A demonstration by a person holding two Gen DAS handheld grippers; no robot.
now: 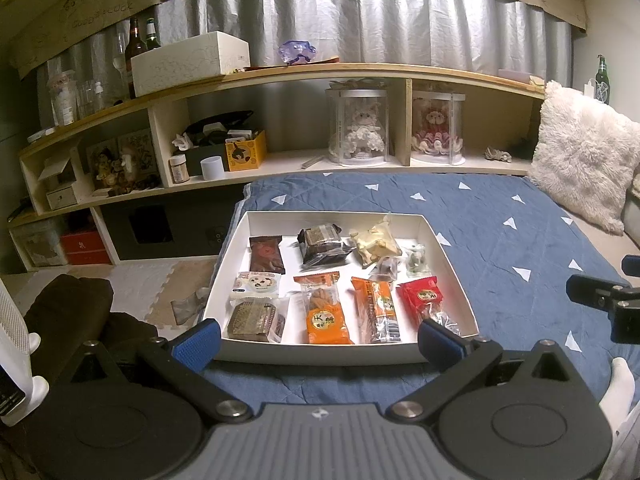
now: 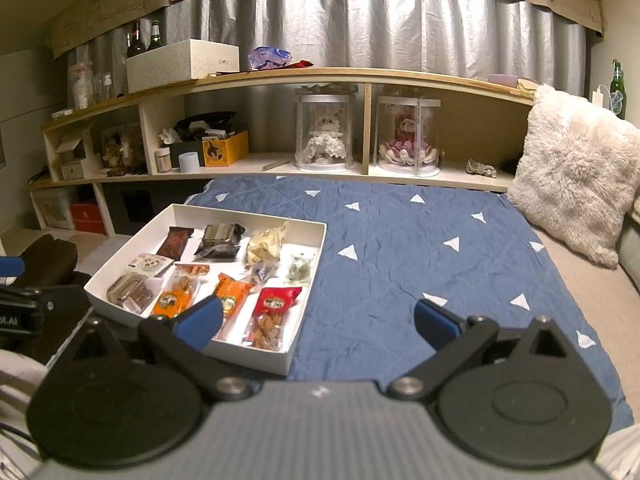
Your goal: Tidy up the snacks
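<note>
Your blue quilted bed cover with white triangles [image 2: 400, 264] carries the shallow white cardboard tray [image 1: 448, 256] near its left edge. Inside the tray, the wrapped snacks lie in loose rows, including an orange packet [image 1: 326, 312] and a red packet [image 1: 422, 294] along the near side. Both your left tongs [image 1: 320, 338] and right tongs [image 2: 318, 320] are spread wide, holding nothing, short of the tray.

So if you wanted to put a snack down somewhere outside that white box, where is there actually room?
The blue quilt lies bare between the white box and the fluffy pillow, and back toward the shelf. Inside the box it is crowded: packets fill most of the floor, with only thin white strips along the back wall and between the rows. Both tools are open, holding nothing.
</note>
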